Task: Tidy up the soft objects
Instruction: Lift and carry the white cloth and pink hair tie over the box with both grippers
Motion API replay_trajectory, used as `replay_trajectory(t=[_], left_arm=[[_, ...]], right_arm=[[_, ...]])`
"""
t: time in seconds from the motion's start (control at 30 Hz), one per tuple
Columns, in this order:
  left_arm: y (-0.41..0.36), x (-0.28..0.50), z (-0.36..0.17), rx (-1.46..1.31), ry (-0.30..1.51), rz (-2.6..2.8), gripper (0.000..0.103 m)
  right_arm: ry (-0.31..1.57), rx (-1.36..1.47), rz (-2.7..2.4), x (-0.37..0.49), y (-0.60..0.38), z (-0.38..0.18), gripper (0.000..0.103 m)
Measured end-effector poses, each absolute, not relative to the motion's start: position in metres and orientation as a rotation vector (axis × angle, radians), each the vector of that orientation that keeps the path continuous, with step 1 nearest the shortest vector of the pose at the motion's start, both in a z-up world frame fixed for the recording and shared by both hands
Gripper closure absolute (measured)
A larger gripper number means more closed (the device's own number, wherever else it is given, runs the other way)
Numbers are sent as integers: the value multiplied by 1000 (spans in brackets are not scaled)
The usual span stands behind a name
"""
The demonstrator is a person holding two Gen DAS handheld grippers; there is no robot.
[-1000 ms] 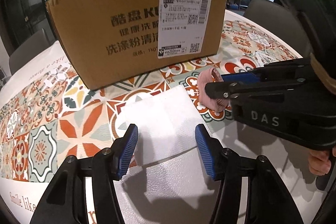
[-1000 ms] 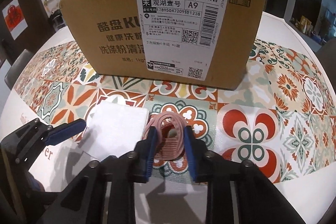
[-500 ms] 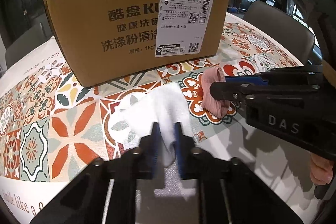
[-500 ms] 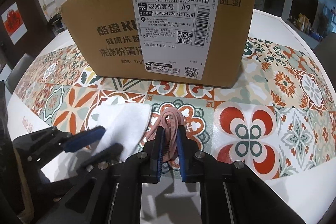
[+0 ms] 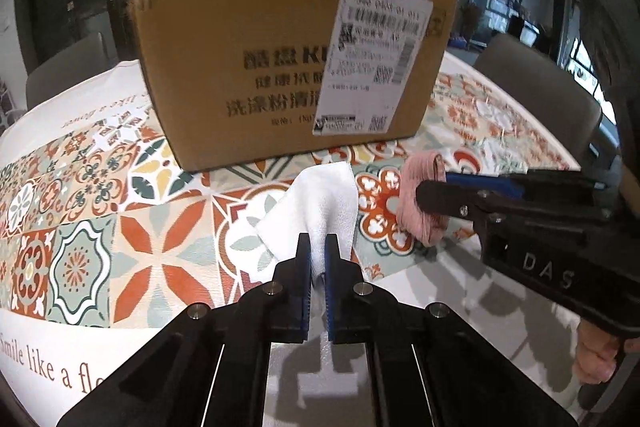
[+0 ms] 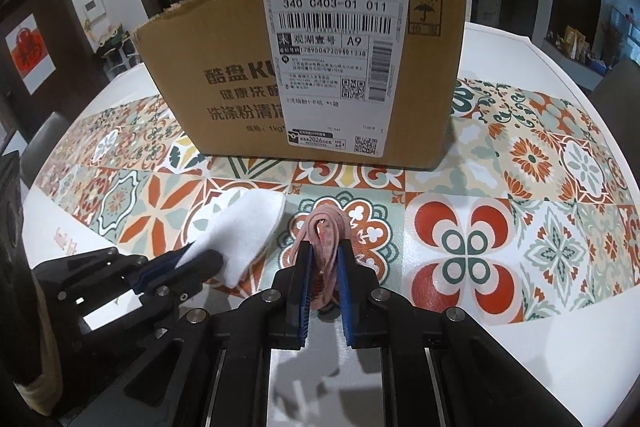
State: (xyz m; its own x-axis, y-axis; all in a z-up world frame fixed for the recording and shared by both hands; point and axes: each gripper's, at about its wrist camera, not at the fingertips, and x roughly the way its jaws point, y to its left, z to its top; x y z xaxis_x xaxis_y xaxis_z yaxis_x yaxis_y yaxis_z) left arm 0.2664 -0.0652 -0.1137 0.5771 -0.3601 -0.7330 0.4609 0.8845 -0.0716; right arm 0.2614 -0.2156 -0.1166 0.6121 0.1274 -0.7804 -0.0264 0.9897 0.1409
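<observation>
White cloth [image 5: 320, 203] pinched in left gripper [image 5: 316, 255] | pink band [image 6: 326, 231] clamped in right gripper [image 6: 323, 259] | lift both straight, clear box [image 6: 312, 67] rim (cloth droops).

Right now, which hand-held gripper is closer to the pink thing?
Right. The right hand-held gripper is shut on the pink band; the left hand-held gripper sits beside it, clamping the white cloth.

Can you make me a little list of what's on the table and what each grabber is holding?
surface: table with a colourful tile-pattern cover
box: cardboard box at the back, shipping label on its front
left gripper: shut on the white cloth, which is bunched up
right gripper: shut on the pink cloth
side by side: white cloth left of pink cloth, both in front of the box
</observation>
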Motion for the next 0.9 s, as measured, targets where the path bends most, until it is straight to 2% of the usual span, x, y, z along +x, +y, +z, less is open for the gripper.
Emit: replay_trajectory(t=[0.9], left_arm=[[-37,244,-10,25,548,-459,96]], right_arm=[[659,91,82,228,-201,-29,89]])
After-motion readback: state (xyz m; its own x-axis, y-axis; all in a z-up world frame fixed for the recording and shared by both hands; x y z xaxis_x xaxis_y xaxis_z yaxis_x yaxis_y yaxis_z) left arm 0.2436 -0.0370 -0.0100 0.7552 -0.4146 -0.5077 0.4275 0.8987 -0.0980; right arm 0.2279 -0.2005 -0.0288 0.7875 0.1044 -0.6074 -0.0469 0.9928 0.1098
